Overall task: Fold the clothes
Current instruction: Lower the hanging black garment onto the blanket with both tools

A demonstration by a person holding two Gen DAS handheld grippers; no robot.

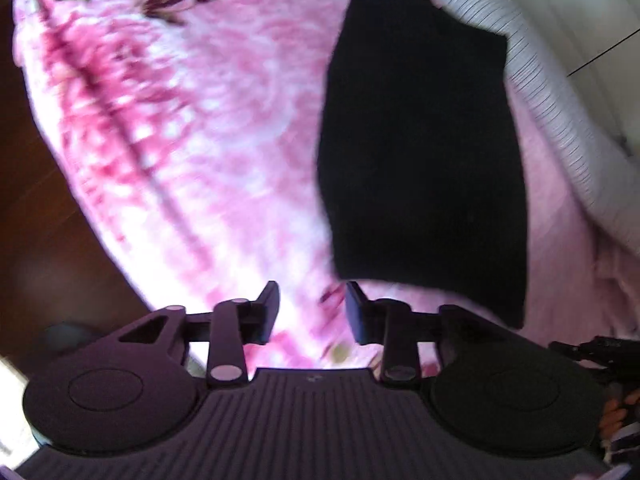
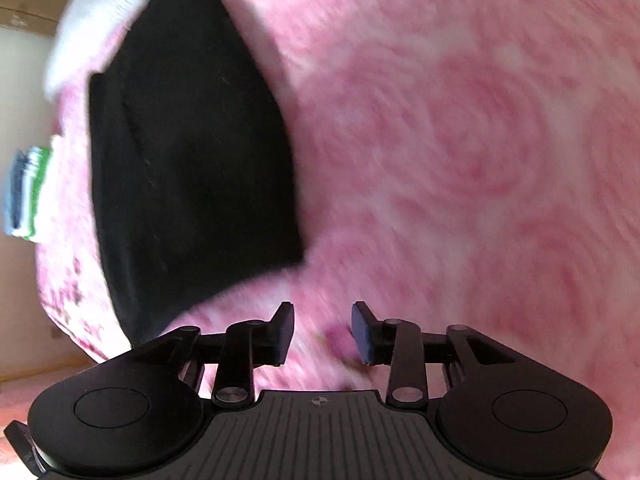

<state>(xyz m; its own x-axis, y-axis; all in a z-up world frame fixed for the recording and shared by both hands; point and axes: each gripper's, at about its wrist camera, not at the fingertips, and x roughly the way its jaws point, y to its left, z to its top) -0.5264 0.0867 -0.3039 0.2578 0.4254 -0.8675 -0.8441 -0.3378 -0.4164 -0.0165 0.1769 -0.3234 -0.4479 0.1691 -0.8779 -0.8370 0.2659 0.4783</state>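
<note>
Lying flat on the pink floral blanket (image 1: 208, 128), the black garment (image 1: 420, 152) looks already folded into a neat rectangle, near the bed's far edge beside a white ribbed cloth (image 1: 560, 92). Both left tongs (image 1: 312, 310) and right tongs (image 2: 322, 330) stand spread, pinching nothing — little seems left for this piece.

1. Folded garment (image 1: 424, 160) lies flat on blanket (image 1: 200, 140).
2. Left wrist view: garment ahead & right of left gripper (image 1: 312, 312); blanket spreads left; striped cloth (image 1: 560, 100) beyond garment's right edge.
3. Right wrist view: garment (image 2: 192, 160) ahead-left of right gripper (image 2: 323, 332); blanket (image 2: 460, 160) right; small stack of folded items (image 2: 28, 192) far left, past garment.
</note>
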